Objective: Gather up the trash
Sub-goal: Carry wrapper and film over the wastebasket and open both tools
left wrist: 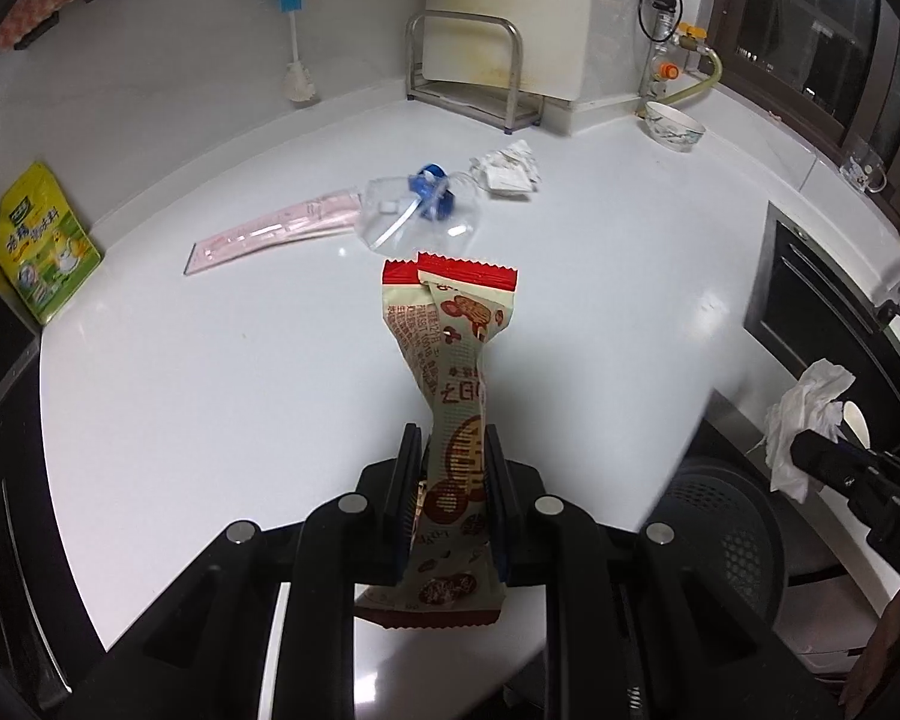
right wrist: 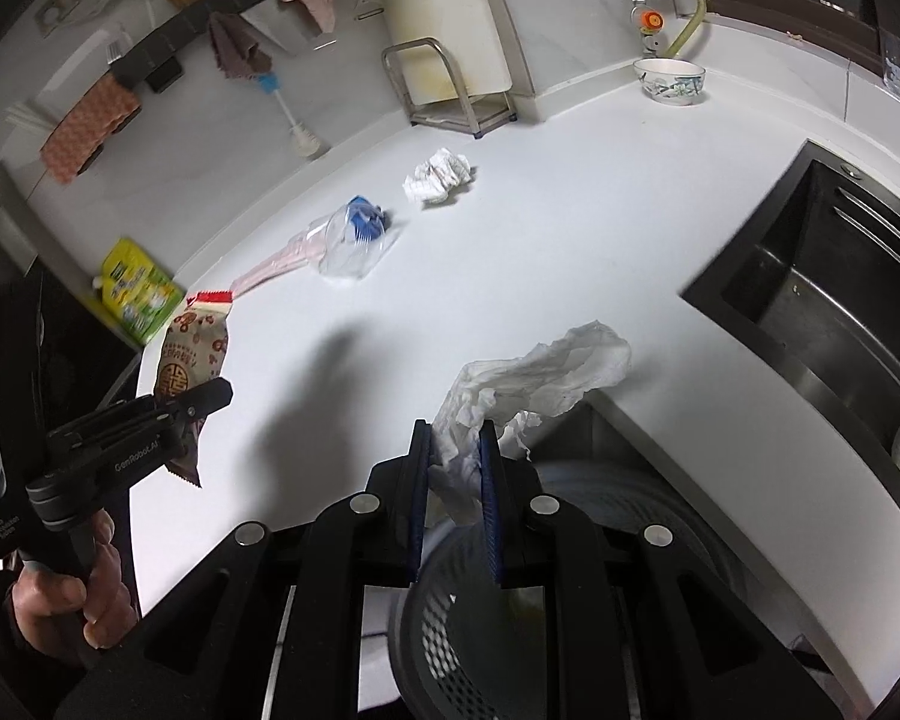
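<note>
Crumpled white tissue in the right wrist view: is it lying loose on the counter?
No, the crumpled white tissue is clamped in the right gripper.

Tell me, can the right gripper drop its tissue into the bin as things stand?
Probably yes. The right gripper is shut on the tissue, and the mesh bin sits open just below it off the counter edge, with nothing between.
</note>
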